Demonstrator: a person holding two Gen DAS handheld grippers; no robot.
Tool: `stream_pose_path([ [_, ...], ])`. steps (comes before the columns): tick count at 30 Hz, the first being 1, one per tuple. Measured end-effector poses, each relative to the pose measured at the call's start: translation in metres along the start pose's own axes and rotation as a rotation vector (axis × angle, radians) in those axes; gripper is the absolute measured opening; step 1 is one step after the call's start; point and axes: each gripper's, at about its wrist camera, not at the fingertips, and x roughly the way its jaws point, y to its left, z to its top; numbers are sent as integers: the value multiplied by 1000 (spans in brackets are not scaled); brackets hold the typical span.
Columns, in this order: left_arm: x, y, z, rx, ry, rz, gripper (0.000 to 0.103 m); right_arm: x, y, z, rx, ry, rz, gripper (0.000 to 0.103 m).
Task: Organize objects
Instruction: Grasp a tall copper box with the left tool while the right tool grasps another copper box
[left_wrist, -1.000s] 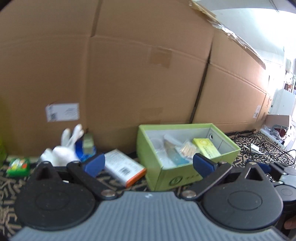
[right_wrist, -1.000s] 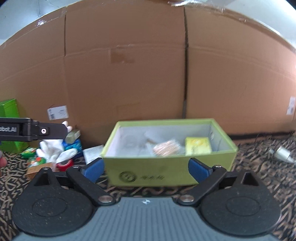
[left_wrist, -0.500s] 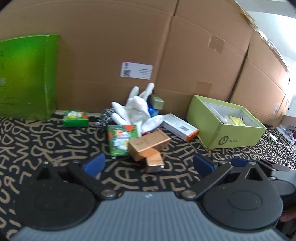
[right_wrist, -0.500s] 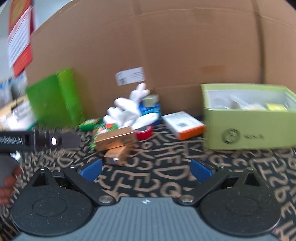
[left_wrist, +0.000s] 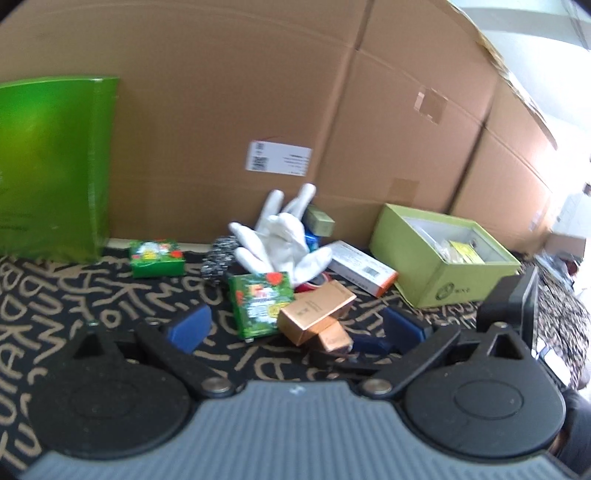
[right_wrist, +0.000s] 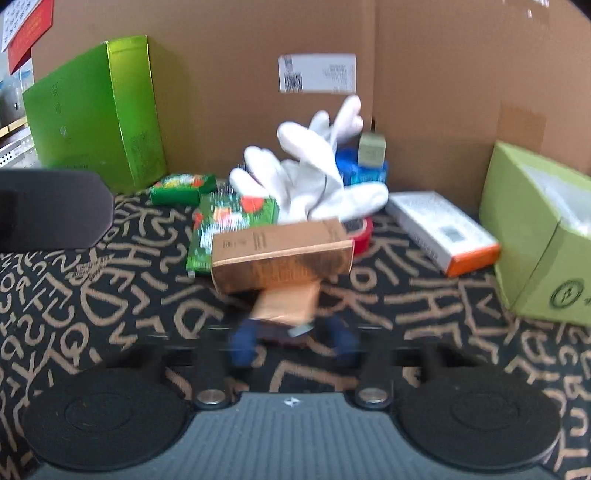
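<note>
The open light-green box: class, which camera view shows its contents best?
The left wrist view. It shows the whole open light-green box from above, with a yellow packet inside. The right wrist view shows only its cropped corner at the frame edge.

Glossy copper carton (right_wrist: 280, 254) beside a matt white cloth glove (right_wrist: 314, 177), on patterned woven cloth (right_wrist: 110, 295); corrugated cardboard wall (right_wrist: 221, 74) behind.

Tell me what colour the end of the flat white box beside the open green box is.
Orange. The white box has an orange end, clearest in the right wrist view.
</note>
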Motion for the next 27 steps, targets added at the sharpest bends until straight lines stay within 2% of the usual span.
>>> stream_pose_path([
  [3, 21, -8, 1, 34, 45, -66, 84, -13, -10, -7, 14, -2, 12, 35],
  [8, 72, -34, -2, 63, 138, -157, 71, -28, -23, -22, 8, -1, 5, 35],
  [10, 87, -42, -5, 79, 170, -154, 66, -32, -27, -26, 9, 1, 11, 35],
  [11, 90, -45, -6, 97, 162, -137, 62, -35, -30, -27, 11, 2, 5, 35],
  [12, 92, -47, -7, 113, 166, -128, 55, -37, -32, -28, 8, 2, 3, 35],
  [14, 91, -44, -10, 99, 177, -144, 54, -42, -38, -32, 13, 4, 11, 35],
  [17, 81, -40, -16, 93, 193, -141, 36, -49, -43, -39, 17, 4, 14, 35],
  [19, 72, -34, -22, 87, 209, -137, 30, -59, -46, -45, 15, 10, 13, 35],
  [20, 67, -31, -25, 78, 225, -126, 20, -64, -47, -48, 16, 14, 15, 35],
  [21, 62, -29, -28, 71, 244, -117, 15, -69, -49, -52, 16, 20, 16, 35],
  [23, 50, -25, -34, 46, 259, -132, 15, -82, -53, -59, 23, 27, 18, 35],
  [25, 41, -27, -37, 22, 251, -140, 21, -88, -54, -63, 35, 31, 16, 35],
  [27, 38, -32, -36, -4, 220, -131, 58, -91, -55, -64, 39, 15, 2, 36],
])
